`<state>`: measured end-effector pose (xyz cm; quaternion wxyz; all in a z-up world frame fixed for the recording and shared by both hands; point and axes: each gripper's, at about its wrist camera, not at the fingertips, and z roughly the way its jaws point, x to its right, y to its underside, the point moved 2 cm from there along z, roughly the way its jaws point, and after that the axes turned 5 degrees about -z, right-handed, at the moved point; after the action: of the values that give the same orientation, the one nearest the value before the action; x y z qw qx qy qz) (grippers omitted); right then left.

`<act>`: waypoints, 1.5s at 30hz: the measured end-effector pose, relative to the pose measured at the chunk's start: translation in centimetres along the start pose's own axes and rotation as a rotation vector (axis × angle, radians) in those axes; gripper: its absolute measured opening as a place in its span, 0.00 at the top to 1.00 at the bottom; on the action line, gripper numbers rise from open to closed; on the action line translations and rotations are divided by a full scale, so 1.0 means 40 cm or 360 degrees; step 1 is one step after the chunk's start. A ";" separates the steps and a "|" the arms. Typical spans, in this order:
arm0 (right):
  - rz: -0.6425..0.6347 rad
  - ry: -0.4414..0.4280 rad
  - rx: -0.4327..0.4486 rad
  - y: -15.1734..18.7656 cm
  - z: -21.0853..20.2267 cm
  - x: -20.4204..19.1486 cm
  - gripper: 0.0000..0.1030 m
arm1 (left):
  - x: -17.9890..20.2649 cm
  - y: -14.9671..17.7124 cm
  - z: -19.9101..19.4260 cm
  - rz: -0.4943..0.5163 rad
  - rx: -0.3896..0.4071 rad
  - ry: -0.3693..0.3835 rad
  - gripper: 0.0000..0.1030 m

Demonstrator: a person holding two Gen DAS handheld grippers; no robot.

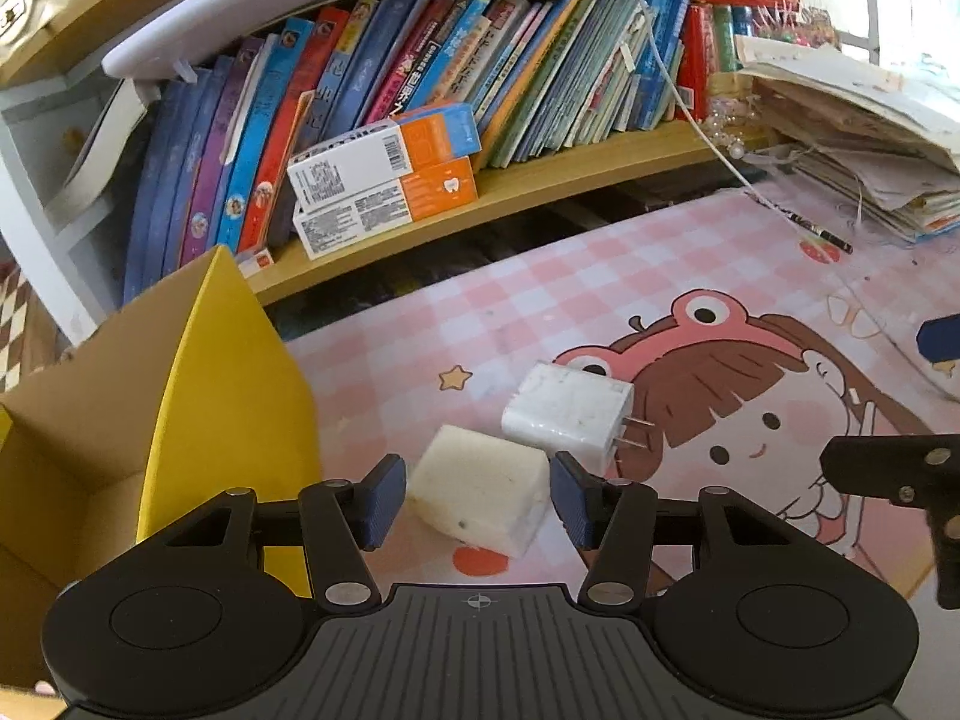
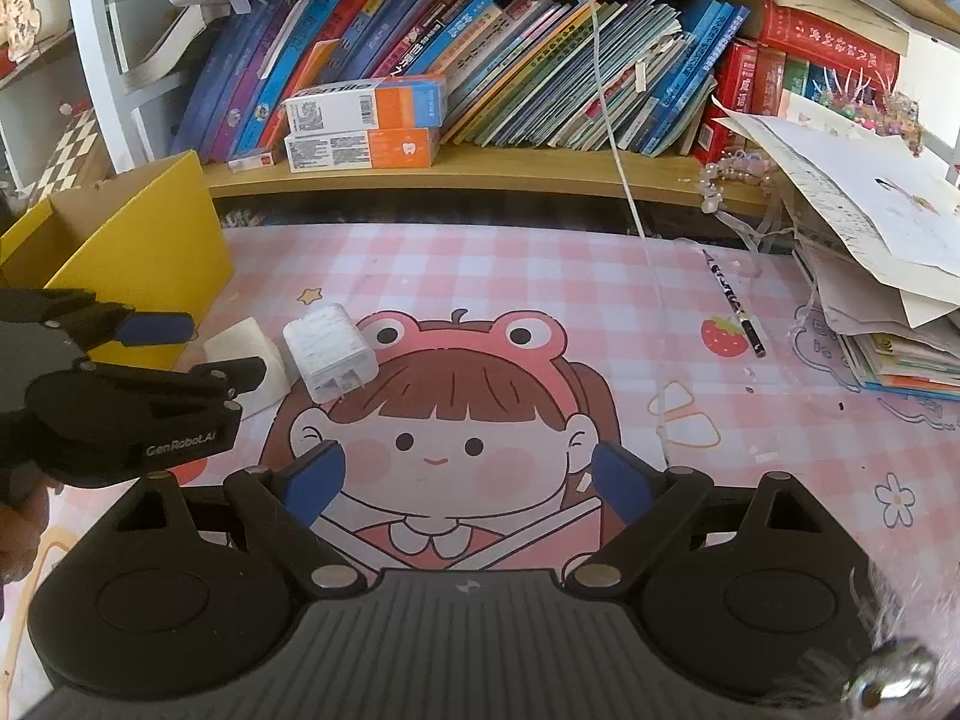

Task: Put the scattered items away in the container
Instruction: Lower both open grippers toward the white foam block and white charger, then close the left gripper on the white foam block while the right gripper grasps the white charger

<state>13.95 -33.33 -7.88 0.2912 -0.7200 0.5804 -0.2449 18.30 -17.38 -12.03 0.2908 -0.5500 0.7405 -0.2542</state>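
A white foam block [image 1: 483,495] lies on the pink cartoon mat, and it also shows in the right wrist view [image 2: 249,354]. My left gripper [image 1: 477,498] is open with its blue pads on either side of the block, not touching it. A white plug charger [image 1: 567,417] lies just behind the block, prongs to the right; it also shows in the right wrist view [image 2: 330,351]. The yellow cardboard box [image 1: 198,396] stands open at the left, also in the right wrist view [image 2: 138,240]. My right gripper [image 2: 465,483] is open and empty above the mat.
A bookshelf [image 2: 480,177] full of books runs along the back, with two orange-and-white boxes [image 1: 384,177] on it. A white cable [image 2: 624,180] hangs down to the mat. A pencil [image 2: 735,303] and a paper pile [image 2: 876,276] lie at the right.
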 end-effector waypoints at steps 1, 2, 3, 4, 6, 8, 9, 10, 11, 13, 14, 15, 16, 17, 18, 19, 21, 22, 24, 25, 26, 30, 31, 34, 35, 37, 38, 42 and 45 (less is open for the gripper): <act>-0.0001 -0.0003 0.0000 -0.001 0.001 -0.001 0.13 | -0.001 0.001 0.004 0.0003 -0.0001 -0.0003 0.49; -0.0003 -0.0006 0.0000 -0.002 0.003 -0.001 0.13 | -0.002 0.002 0.008 0.0006 -0.0003 -0.0006 0.49; -0.0004 -0.0008 0.0000 -0.003 0.004 -0.002 0.13 | -0.003 0.002 0.013 0.0008 -0.0004 -0.0009 0.49; -0.0007 -0.0011 -0.0001 -0.004 0.005 -0.002 0.13 | -0.004 0.003 0.017 0.0011 -0.0006 -0.0011 0.49; -0.0019 -0.0017 -0.0001 -0.007 0.009 -0.002 0.13 | -0.006 0.005 0.024 0.0015 -0.0010 -0.0016 0.49; -0.0032 -0.0024 -0.0001 -0.011 0.016 -0.001 0.13 | -0.011 0.007 0.029 0.0013 -0.0013 -0.0013 0.49; -0.0038 -0.0027 -0.0001 -0.014 0.020 -0.001 0.13 | -0.012 0.007 0.030 0.0017 -0.0008 -0.0005 0.49; -0.0043 -0.0031 -0.0002 -0.016 0.025 0.000 0.16 | -0.012 0.008 0.031 0.0024 -0.0002 0.0003 0.49; -0.0048 -0.0034 -0.0003 -0.019 0.029 0.000 0.17 | -0.013 0.007 0.032 0.0028 0.0002 0.0011 0.49; -0.0058 -0.0047 -0.0006 -0.025 0.039 0.001 0.22 | -0.014 0.007 0.036 0.0029 0.0008 0.0022 0.49; -0.0067 -0.0059 -0.0009 -0.028 0.045 0.000 0.24 | -0.014 0.006 0.039 0.0034 0.0012 0.0025 0.49; -0.0081 -0.0073 -0.0014 -0.032 0.052 -0.001 0.28 | -0.014 0.006 0.042 0.0038 0.0015 0.0026 0.49; -0.0096 -0.0087 -0.0018 -0.035 0.059 -0.001 0.31 | -0.014 0.005 0.043 0.0041 0.0017 0.0028 0.49; -0.0116 -0.0103 -0.0020 -0.038 0.066 -0.003 0.33 | -0.014 0.004 0.045 0.0043 0.0018 0.0029 0.49; -0.0137 -0.0123 -0.0021 -0.043 0.073 -0.004 0.34 | -0.015 0.003 0.046 0.0045 0.0019 0.0031 0.48; -0.0153 -0.0142 -0.0020 -0.048 0.078 -0.006 0.35 | -0.015 0.002 0.047 0.0046 0.0020 0.0032 0.48; -0.0185 -0.0181 -0.0019 -0.059 0.090 -0.010 0.37 | -0.017 0.001 0.049 0.0047 0.0019 0.0036 0.47; -0.0199 -0.0200 -0.0018 -0.064 0.095 -0.012 0.37 | -0.017 0.000 0.050 0.0050 0.0018 0.0036 0.46; -0.0222 -0.0239 -0.0019 -0.075 0.104 -0.016 0.37 | -0.018 -0.001 0.052 0.0057 0.0014 0.0038 0.45; -0.0233 -0.0257 -0.0020 -0.080 0.109 -0.020 0.37 | -0.018 -0.001 0.054 0.0061 0.0010 0.0039 0.43; -0.0244 -0.0275 -0.0022 -0.086 0.115 -0.023 0.37 | -0.017 -0.001 0.055 0.0066 0.0006 0.0037 0.43; -0.0289 -0.0310 -0.0032 -0.107 0.140 -0.031 0.38 | -0.017 0.000 0.056 0.0077 0.0006 0.0034 0.42; -0.0300 -0.0314 -0.0037 -0.112 0.147 -0.033 0.39 | -0.017 -0.001 0.055 0.0079 0.0004 0.0034 0.42; -0.0331 -0.0340 -0.0063 -0.125 0.171 -0.037 0.44 | -0.017 -0.002 0.056 0.0084 -0.0001 0.0031 0.40; -0.0340 -0.0352 -0.0073 -0.128 0.179 -0.038 0.44 | -0.017 -0.002 0.058 0.0089 -0.0003 0.0027 0.39; -0.0362 -0.0378 -0.0100 -0.134 0.195 -0.043 0.46 | -0.017 -0.003 0.061 0.0099 -0.0005 0.0020 0.36; -0.0368 -0.0385 -0.0112 -0.137 0.203 -0.045 0.47 | -0.016 -0.003 0.062 0.0102 -0.0004 0.0018 0.36; -0.0364 -0.0425 -0.0153 -0.153 0.228 -0.048 0.47 | -0.017 -0.003 0.067 0.0096 -0.0012 0.0024 0.35; -0.0389 -0.0479 -0.0176 -0.162 0.238 -0.059 0.47 | -0.018 -0.003 0.073 0.0093 -0.0026 0.0033 0.35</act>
<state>24.53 -28.73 -10.13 0.3028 -0.8285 0.4510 -0.1360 20.62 -16.89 -13.90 0.2859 -0.5277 0.7614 -0.2453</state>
